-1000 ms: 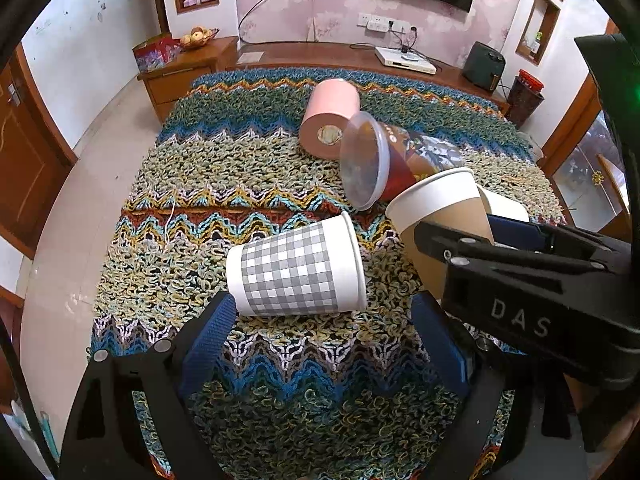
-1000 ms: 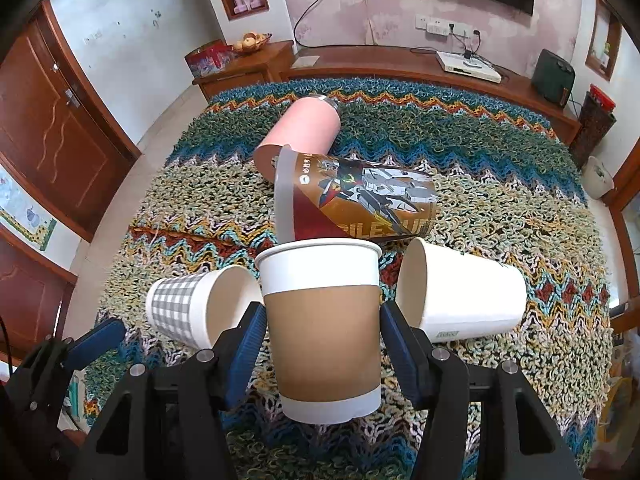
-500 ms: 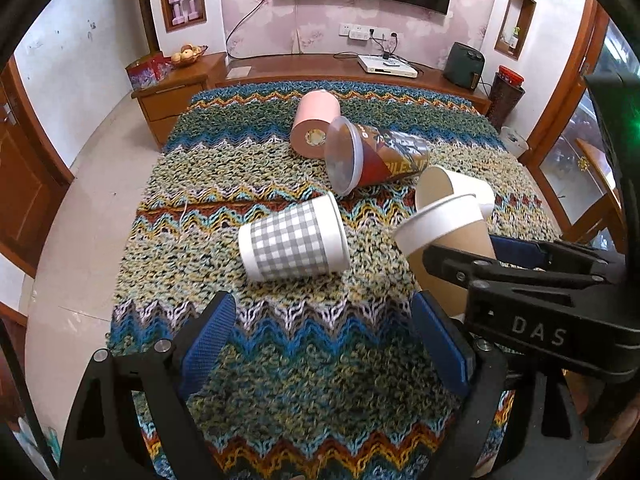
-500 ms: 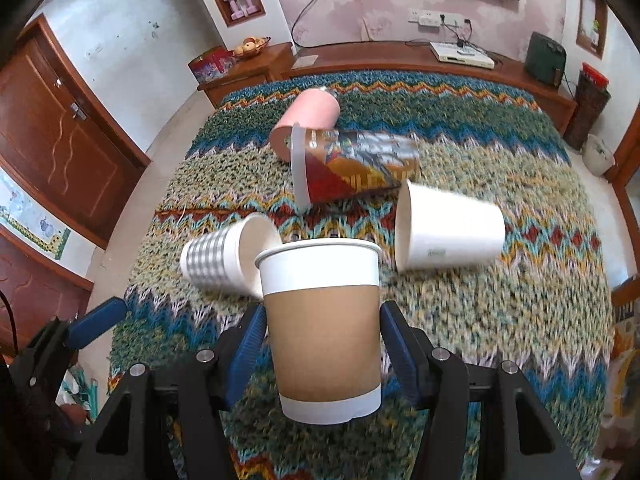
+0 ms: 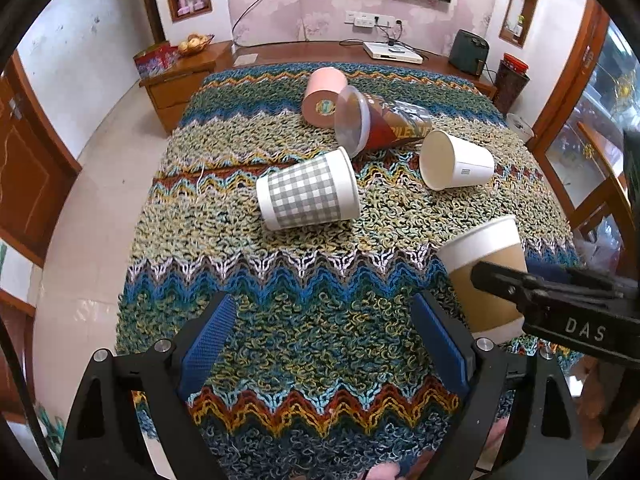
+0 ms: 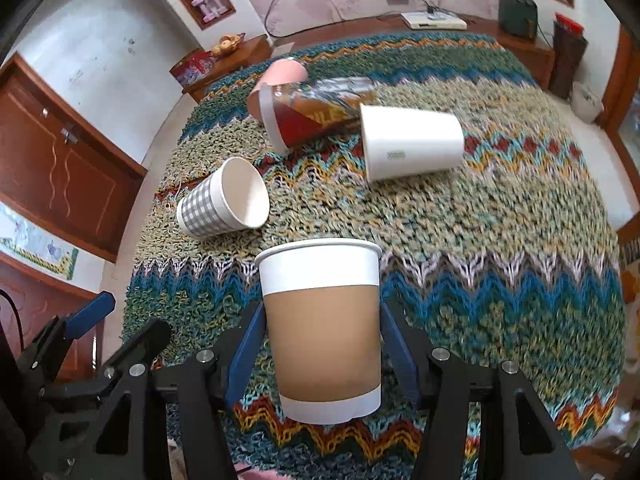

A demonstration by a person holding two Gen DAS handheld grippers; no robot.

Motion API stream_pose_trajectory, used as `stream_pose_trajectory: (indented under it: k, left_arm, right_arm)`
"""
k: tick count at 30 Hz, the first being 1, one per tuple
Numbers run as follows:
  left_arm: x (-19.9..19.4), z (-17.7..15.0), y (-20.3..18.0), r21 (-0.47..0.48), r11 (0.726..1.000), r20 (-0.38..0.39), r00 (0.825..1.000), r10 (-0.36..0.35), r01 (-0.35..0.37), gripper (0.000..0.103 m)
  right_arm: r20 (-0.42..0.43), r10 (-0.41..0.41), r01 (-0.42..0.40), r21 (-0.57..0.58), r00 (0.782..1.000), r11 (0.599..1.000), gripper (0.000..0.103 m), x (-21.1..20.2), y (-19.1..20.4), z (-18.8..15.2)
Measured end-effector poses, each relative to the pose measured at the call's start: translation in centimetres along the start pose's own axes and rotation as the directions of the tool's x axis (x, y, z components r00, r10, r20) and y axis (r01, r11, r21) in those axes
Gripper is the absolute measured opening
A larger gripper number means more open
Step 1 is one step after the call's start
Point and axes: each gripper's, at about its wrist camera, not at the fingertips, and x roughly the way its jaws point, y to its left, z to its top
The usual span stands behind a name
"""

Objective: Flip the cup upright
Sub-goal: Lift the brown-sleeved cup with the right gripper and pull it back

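Cup with the brown sleeve [image 6: 322,332], the piece being turned upright, sits mouth-up between the two blue pads of the right gripper [image 6: 322,344], clamped around its sleeve and apparently carried clear of the knitted zigzag blanket [image 6: 500,240] that covers the whole work surface. That blanket is the largest source of trouble: its looped, lumpy yarn looks soft and uneven, so a light paper cup set down on it could rock over as soon as the pads part, especially if the base lands on a ridge. In the left wrist view the same cup looks tilted, though fisheye distortion may account for some of that; releasing it off vertical would probably tip it. Squeezing harder is no remedy, since thin paper walls likely buckle. Further up the blanket lie the other vessels on their sides: the printed tumbler with a clear lid [image 5: 380,124], the white cup [image 5: 456,160], the checked cup [image 5: 308,194] and the pink cup [image 5: 322,98] behind the tumbler. All are well apart from the held cup, so a knock seems unlikely unless the set-down drifts forward. The left gripper [image 5: 324,350] hangs low over the near blanket with its jaws spread wide and nothing between them; a careless sweep of it toward the right gripper could nudge the cup at release.
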Motion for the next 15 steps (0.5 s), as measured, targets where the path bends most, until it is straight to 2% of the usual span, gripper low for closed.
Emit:
stream_pose_trajectory:
  k: [8, 15]
  left_arm:
    - [0.8, 0.0, 0.4, -0.072, 0.995, -0.037, 0.997, -0.066, 0.063, 0.091]
    - [1.0, 0.6, 0.4, -0.095, 0.990, -0.039, 0.994, -0.105, 0.101, 0.091]
  right_arm:
    - [0.044, 0.062, -0.066, 0.096, 0.997, 0.993, 0.060, 0.6, -1.0, -1.3]
    - [0.005, 0.118, -0.117, 0.163, 0.993, 0.980, 0.063, 3.1, -1.7, -2.0]
